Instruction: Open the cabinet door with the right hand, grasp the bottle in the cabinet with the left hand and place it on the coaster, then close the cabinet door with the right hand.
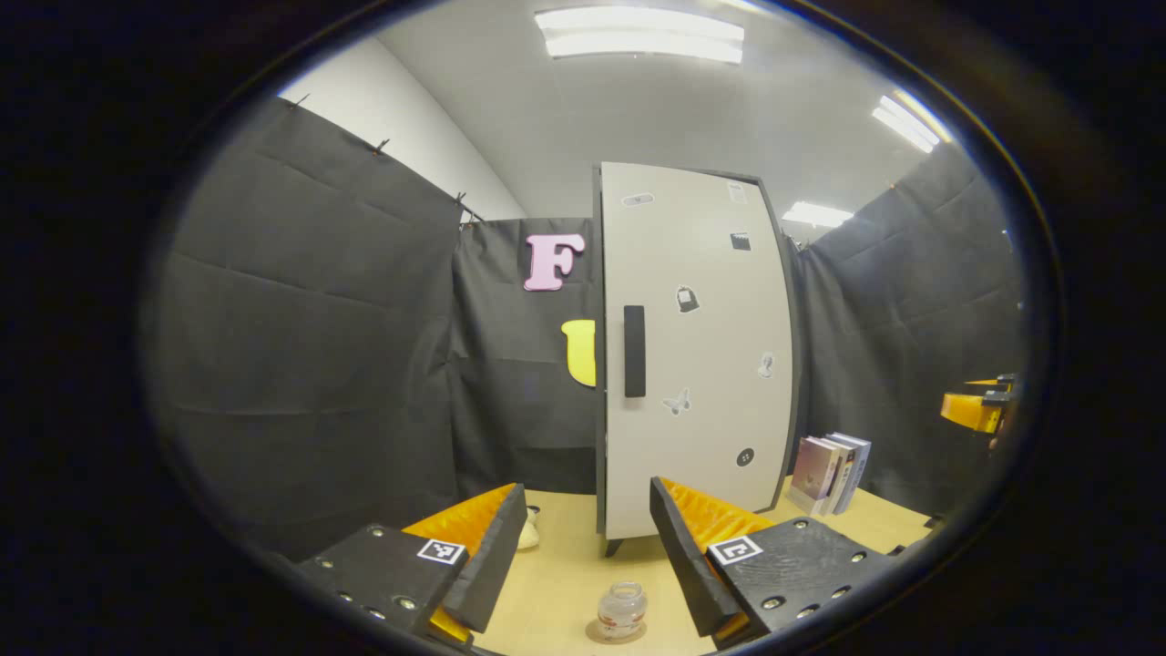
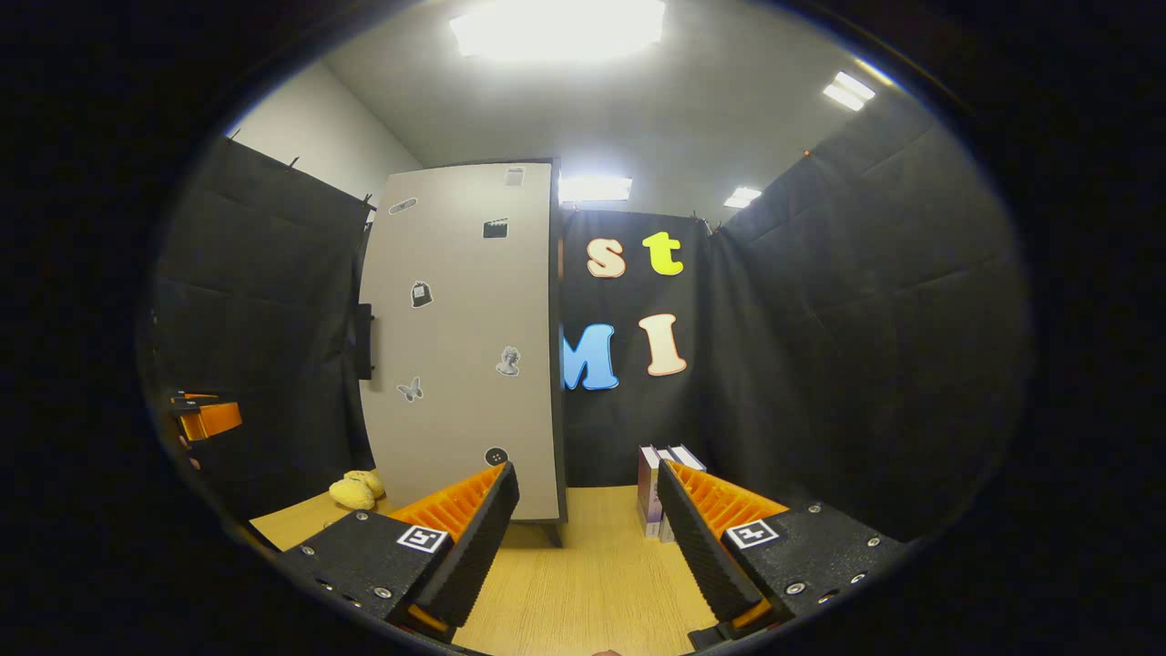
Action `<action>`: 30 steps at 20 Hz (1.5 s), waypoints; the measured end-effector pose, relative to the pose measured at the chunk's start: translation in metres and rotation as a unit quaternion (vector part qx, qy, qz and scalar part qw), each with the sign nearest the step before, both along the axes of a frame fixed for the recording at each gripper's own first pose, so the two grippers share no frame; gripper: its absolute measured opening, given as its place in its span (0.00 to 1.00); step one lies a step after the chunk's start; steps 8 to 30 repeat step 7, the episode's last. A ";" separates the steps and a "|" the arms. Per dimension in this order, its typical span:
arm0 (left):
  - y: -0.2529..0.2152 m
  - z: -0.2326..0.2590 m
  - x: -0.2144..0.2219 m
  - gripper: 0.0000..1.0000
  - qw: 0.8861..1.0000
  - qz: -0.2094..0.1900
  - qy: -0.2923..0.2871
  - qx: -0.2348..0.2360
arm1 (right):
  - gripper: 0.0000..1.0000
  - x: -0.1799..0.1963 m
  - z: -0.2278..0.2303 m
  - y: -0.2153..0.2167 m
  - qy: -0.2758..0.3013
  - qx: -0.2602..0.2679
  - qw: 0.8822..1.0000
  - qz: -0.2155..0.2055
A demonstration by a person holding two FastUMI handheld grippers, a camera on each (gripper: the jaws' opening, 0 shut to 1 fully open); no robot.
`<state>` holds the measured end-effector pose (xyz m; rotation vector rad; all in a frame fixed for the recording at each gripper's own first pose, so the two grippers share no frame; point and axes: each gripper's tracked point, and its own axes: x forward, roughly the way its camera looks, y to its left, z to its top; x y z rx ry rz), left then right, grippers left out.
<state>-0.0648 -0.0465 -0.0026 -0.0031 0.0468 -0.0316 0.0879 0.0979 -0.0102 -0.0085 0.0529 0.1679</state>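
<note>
The tall cabinet [image 1: 697, 346] stands on the wooden table with its pale, sticker-dotted door shut; a black handle [image 1: 634, 351] runs along the door's left edge. In front of it a small clear bottle [image 1: 622, 607] stands upright on a round coaster [image 1: 594, 632]. My left gripper [image 1: 588, 492] is open above and behind the bottle, holding nothing. In the right gripper view the same cabinet [image 2: 465, 346] and its handle [image 2: 364, 342] sit at the left. My right gripper [image 2: 588, 471] is open and clear of the door, with nothing between its fingers.
Several books [image 1: 829, 472] lean at the cabinet's right side, also seen as books [image 2: 658, 487] in the right gripper view. A yellow soft toy [image 2: 357, 490] lies on the table [image 2: 592, 574] left of the cabinet. Black cloth walls close in all around.
</note>
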 end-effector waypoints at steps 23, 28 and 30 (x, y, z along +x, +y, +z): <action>-0.002 0.005 0.006 0.84 1.000 -0.001 0.001 0.005 | 0.92 0.003 0.003 0.005 -0.004 -0.002 1.000 0.002; -0.002 0.005 0.006 0.84 1.000 -0.001 0.001 0.005 | 0.92 0.003 0.003 0.005 -0.004 -0.002 1.000 0.002; -0.002 0.005 0.006 0.84 1.000 -0.001 0.001 0.005 | 0.92 0.003 0.003 0.005 -0.004 -0.002 1.000 0.002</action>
